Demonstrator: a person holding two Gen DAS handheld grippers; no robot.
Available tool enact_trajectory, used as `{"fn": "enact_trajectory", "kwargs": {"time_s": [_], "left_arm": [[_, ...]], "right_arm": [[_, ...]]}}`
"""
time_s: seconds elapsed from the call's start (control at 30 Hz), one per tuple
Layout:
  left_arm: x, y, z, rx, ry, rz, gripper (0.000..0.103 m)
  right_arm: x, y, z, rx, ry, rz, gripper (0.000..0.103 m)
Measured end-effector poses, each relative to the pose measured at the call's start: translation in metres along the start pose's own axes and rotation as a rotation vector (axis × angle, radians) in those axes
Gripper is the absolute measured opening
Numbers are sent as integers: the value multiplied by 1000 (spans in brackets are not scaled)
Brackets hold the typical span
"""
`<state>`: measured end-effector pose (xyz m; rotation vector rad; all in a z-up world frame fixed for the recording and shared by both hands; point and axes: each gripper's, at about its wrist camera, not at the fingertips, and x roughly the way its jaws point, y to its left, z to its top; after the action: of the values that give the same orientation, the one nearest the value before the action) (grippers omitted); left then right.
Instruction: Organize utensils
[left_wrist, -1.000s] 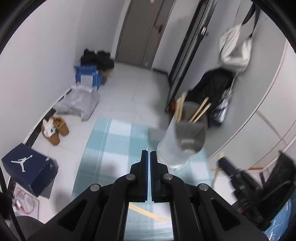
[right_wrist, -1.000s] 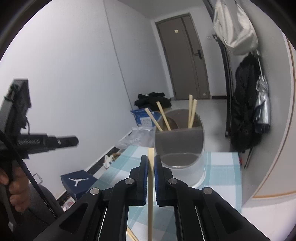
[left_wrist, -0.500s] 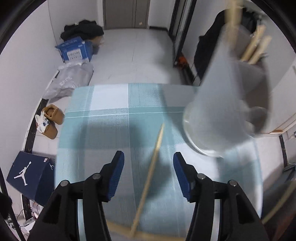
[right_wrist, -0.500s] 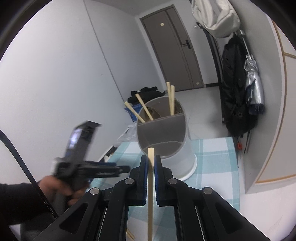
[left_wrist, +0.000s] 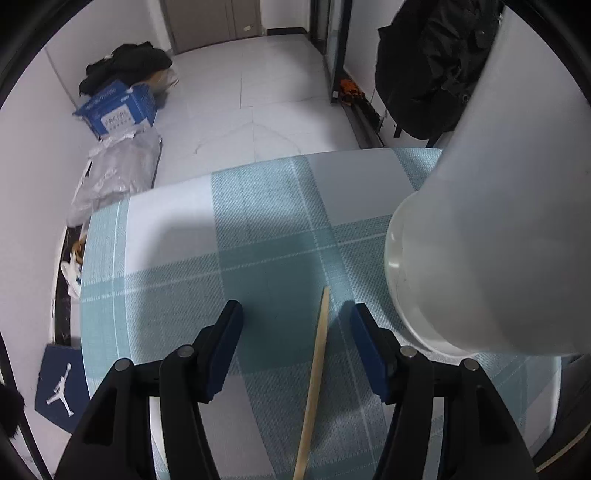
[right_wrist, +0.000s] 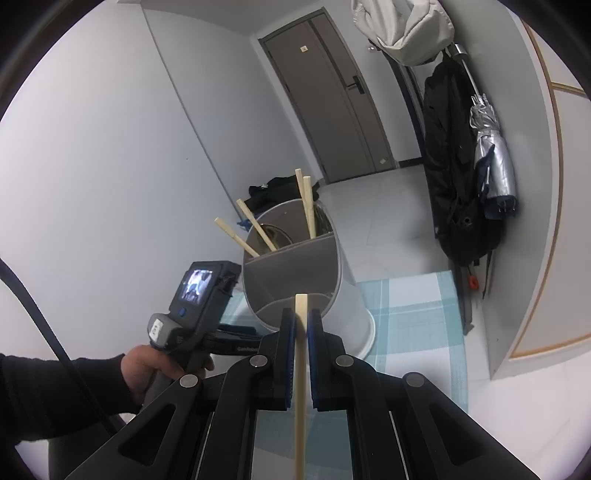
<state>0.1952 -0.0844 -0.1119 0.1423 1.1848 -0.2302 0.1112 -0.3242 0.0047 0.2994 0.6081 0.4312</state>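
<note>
Tablecloth (left_wrist: 258, 236): teal and white plaid. Utensil holder (left_wrist: 491, 236): white outside, grey divider inside. Chopstick (left_wrist: 314, 380) at 6 o'clock: pale wood. Left gripper (left_wrist: 295, 314): black, blue pads. Box (left_wrist: 59, 387) at 8 o'clock: navy, white logo.

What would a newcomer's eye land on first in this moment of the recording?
Most striking is the chopstick clamped upright in the right gripper, just in front of the white divided holder, which already has four chopsticks in its far compartment. Next, the left gripper hangs open over another chopstick lying on the checked tablecloth, beside the holder's base.
</note>
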Motion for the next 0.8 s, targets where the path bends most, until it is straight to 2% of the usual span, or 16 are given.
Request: {"fn": "enact_trajectory", "kwargs": {"time_s": [0.03, 0.07, 0.17, 0.2, 0.3, 0.33, 0.4, 0.57, 0.7, 0.8], "left_arm": [[-2, 0, -1, -6, -6, 4, 53], [-3, -1, -1, -9, -11, 10, 44], [-6, 0, 0, -36, -15, -1, 4], [-4, 1, 2, -58, -3, -10, 1], [-6, 4, 2, -111, -4, 0, 1], [-9, 7, 1, -122, -28, 21, 1], [-19, 14, -3, -164, -67, 9, 1], [-75, 29, -22, -339, -232, -42, 1], [-120, 23, -41, -377, -355, -71, 1], [-136, 21, -40, -388, -419, -112, 1]], "right_arm": [[0, 0, 0, -3, 1, 1, 6], [0, 1, 0, -4, 0, 1, 6], [0, 3, -1, -10, 4, 4, 6], [-1, 4, -2, -13, 4, 3, 6], [-3, 5, -2, -19, -2, 1, 6], [-3, 5, -2, -18, -3, 1, 6], [-4, 5, -1, -17, -6, 0, 6], [-8, 11, 0, -23, -29, 4, 6], [-11, 19, 0, -33, -47, 23, 6], [-11, 25, 0, -38, -60, 29, 6]]}}
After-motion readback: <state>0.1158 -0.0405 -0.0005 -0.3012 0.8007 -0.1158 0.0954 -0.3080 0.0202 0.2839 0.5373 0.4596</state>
